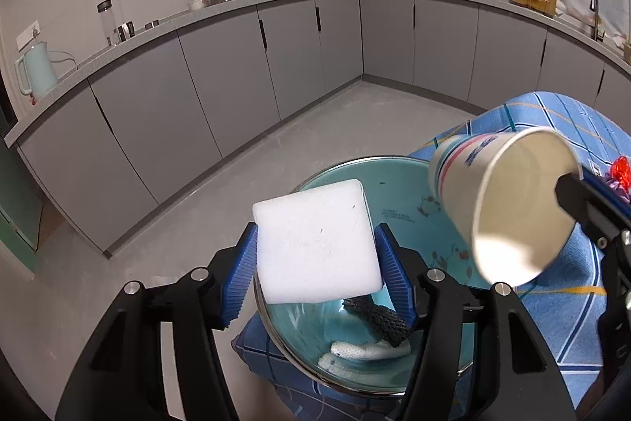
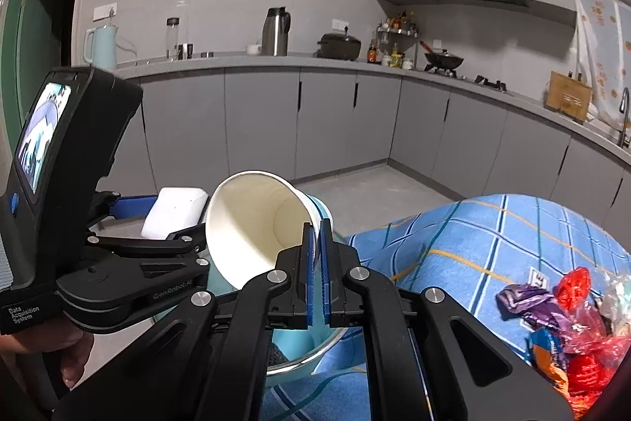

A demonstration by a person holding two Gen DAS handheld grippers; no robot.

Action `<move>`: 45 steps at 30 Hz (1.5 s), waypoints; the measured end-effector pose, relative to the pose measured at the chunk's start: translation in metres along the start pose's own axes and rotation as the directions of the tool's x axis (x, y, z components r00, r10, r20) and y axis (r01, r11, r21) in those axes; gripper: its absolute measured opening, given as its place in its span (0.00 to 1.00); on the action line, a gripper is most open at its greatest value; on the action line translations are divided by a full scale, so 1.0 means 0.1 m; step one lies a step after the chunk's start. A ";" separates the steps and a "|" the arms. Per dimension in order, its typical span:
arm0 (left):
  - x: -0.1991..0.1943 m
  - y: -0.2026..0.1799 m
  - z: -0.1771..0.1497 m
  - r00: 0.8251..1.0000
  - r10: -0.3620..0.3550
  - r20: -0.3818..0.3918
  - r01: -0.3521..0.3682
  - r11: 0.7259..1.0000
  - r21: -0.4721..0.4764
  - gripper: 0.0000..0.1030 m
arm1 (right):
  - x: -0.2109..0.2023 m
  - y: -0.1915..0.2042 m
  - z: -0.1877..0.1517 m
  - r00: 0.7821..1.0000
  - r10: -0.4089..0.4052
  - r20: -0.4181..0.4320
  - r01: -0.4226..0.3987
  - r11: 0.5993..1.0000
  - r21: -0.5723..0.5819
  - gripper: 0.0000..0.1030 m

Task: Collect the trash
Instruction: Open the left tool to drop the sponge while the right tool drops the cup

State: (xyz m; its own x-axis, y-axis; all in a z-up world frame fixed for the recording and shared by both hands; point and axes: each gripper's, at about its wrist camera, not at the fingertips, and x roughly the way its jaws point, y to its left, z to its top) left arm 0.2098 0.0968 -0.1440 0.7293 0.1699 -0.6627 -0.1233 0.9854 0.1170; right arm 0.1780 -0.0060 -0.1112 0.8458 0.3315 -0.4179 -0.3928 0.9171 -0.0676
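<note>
- The left hand-held gripper is clamped on a white foam block, one blue pad against each side edge. The block is carried face-up, clear of everything below, so loosening the grip would probably let it fall straight down.
- Directly under and just ahead of that hand-held gripper sits the teal bowl, which appears to serve as the trash container. It already holds a black mesh sleeve and a white mesh sleeve at its bottom.
- The right hand-held gripper is pinched almost shut on the wall of a paper cup, one finger inside the rim and one outside. That grip suits a thin, hollow thing and lets it hang tilted, mouth toward the camera.
- From the left hand-held gripper, the cup hangs to its right over the bowl's far edge, so both pieces seem lined up for dropping in.
- The bowl rests on a blue checked cloth covering the surface.
- To the right of the right hand-held gripper, crumpled candy wrappers lie on the cloth, well apart from the bowl and likely left to collect.
</note>
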 end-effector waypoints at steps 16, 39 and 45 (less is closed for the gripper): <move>0.02 0.03 -0.02 1.000 0.025 0.000 -0.025 1.000 -0.009 0.76 | 0.01 -0.09 -0.12 0.999 -0.019 -0.029 0.020 0.999 0.032 0.22; -0.04 -0.01 0.00 1.000 0.024 0.010 -0.024 1.000 -0.002 0.88 | -0.16 -0.17 -0.13 0.999 -0.043 -0.025 0.044 0.998 0.047 0.40; -0.11 -0.04 0.01 0.999 0.027 0.017 -0.027 1.000 0.006 0.92 | -0.27 -0.19 -0.12 0.999 -0.046 -0.008 0.047 0.998 0.052 0.51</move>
State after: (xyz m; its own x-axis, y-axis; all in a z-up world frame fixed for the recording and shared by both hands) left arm 0.2031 0.0906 -0.1371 0.7373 0.1961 -0.6464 -0.1387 0.9805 0.1393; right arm 0.1579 -0.0356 -0.1095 0.8604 0.2869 -0.4212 -0.3335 0.9419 -0.0397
